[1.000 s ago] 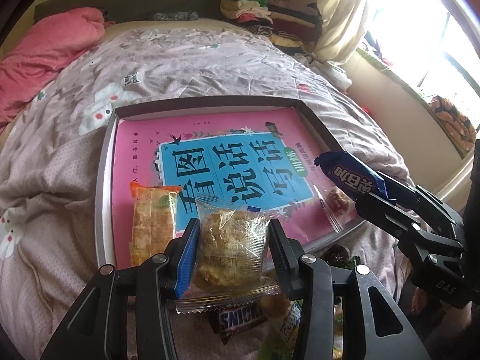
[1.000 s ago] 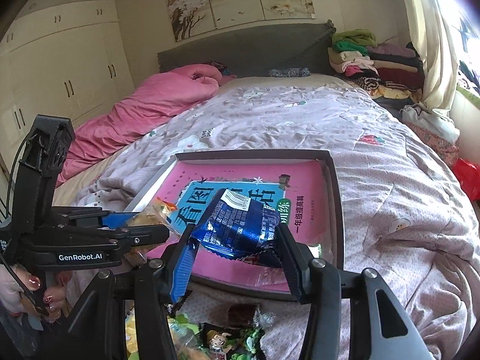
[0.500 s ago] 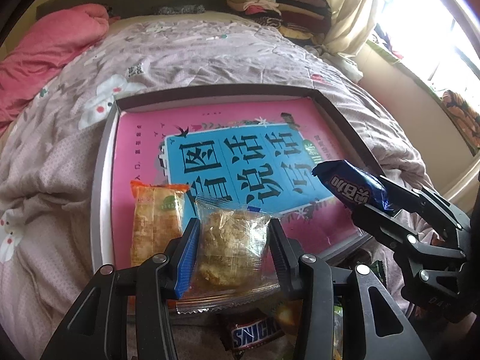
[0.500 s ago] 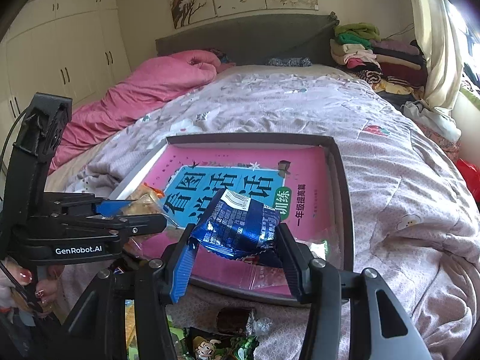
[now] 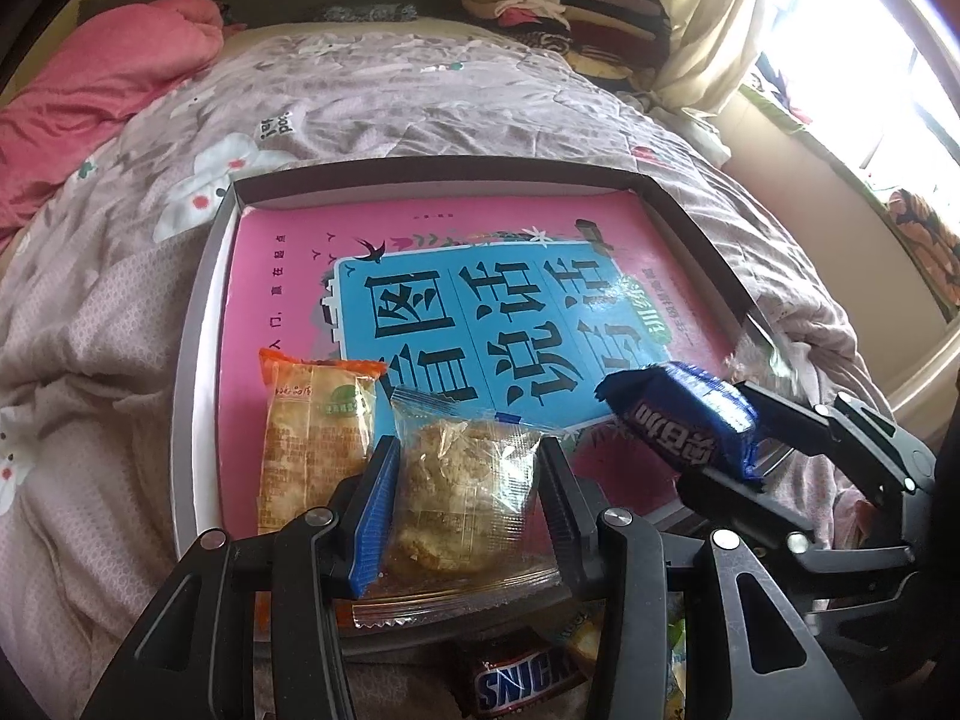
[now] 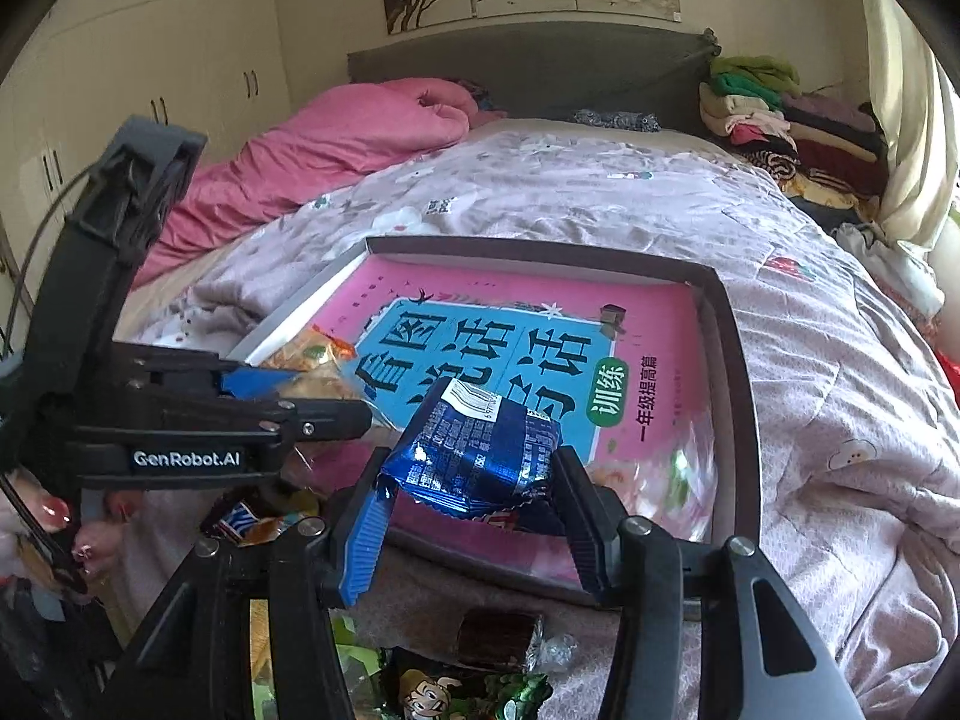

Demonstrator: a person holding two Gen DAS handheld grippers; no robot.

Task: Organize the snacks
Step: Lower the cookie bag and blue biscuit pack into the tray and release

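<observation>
Gripping a clear-wrapped biscuit, the left claw hides its lower edge; the right claw clamps a blue packet.

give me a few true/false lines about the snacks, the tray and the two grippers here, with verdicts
1. The left gripper has its jaws shut on a clear-wrapped pastry. True.
2. The right gripper is empty. False: it holds a blue snack packet.
3. An orange-wrapped snack lies in the tray beside the pastry. True.
4. The tray sits on a wooden table. False: it rests on a bed quilt.
5. A Snickers bar lies inside the tray. False: it is outside, below the tray's near edge.
</observation>
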